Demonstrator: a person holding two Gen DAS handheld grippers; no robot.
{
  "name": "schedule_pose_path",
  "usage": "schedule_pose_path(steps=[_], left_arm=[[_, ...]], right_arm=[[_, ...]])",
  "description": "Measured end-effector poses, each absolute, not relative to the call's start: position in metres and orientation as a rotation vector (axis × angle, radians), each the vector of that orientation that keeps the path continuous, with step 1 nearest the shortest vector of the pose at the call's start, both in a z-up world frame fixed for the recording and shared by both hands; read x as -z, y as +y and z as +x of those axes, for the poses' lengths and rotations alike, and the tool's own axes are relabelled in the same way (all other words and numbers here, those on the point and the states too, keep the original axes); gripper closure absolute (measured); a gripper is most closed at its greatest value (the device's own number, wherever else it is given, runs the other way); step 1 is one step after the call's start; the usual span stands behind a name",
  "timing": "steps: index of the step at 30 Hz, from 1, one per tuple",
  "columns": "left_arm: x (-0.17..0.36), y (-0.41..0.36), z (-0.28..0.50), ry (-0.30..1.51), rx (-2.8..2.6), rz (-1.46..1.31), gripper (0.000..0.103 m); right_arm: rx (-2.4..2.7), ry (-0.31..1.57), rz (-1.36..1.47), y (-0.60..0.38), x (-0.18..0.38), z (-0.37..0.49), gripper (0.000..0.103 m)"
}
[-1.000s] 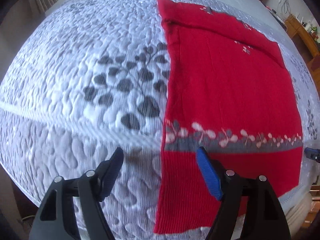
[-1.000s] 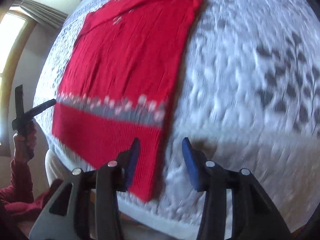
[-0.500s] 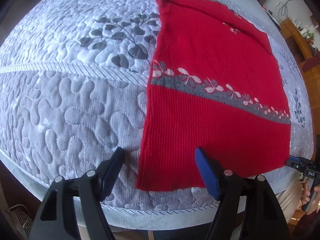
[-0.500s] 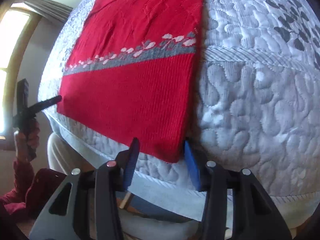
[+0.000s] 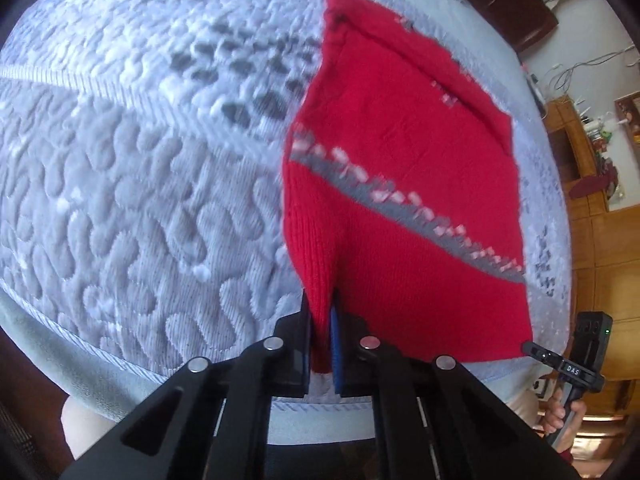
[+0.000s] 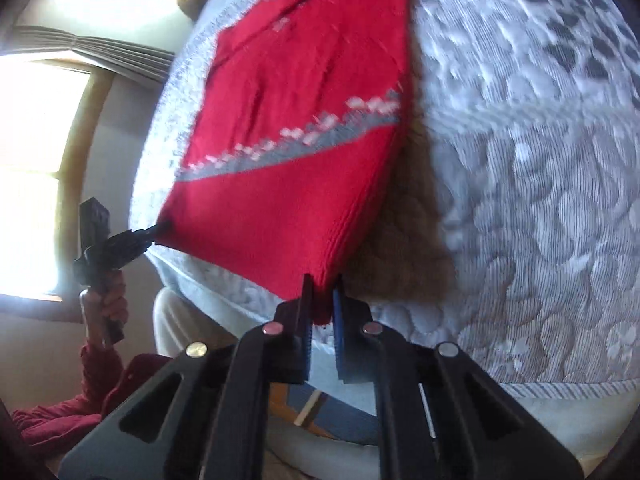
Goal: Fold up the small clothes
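A red knit sweater (image 5: 400, 152) with a grey and white flower band lies flat on a quilted grey bedspread (image 5: 140, 200). My left gripper (image 5: 320, 298) is closing its jaws on the sweater's near left hem corner, and the pads press the knit, which rises off the quilt. My right gripper (image 6: 322, 286) is closing on the near right hem corner of the sweater (image 6: 300, 92), also lifted and casting a shadow. Each wrist view shows the other gripper pinching its corner: the right one (image 5: 534, 348) and the left one (image 6: 154, 234).
The bedspread's (image 6: 540, 200) piped front edge runs just below both grippers. Wooden furniture (image 5: 592, 240) stands to the right of the bed and a bright window (image 6: 32, 160) to the left. A person's hand (image 6: 106, 300) in a red sleeve holds the left gripper.
Both grippers went from open over the hem corners to shut on them. The two near corners now hang off the quilt instead of lying flat.
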State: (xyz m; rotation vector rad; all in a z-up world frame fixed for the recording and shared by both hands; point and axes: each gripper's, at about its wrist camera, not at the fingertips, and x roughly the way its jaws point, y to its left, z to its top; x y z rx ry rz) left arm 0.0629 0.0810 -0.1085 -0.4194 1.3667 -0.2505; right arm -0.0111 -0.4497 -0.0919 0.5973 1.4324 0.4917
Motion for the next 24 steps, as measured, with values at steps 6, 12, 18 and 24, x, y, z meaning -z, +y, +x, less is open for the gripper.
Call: schedule_pose_path(steps=[6,12,18,24], left_arm=[[0.072,0.078,0.111,1.283,0.275,-0.452,0.096],[0.077,0.069,0.183,1.270,0.242,-0.499,0.096],[0.110,0.054,0.256,1.293,0.190,-0.499,0.095],[0.153,0.044,0.300,1.371,0.149,-0.479,0.088]], right_arm=[[-0.545,1.338,0.626,-0.457,0.046,0.032,0.096],[-0.479,1.324,0.614,-0.471,0.039,0.104,0.096],[-0.390,1.369,0.659,-0.490,0.073,0.179,0.096],[-0.269,1.465,0.620,-0.496,0.124,0.224,0.063]])
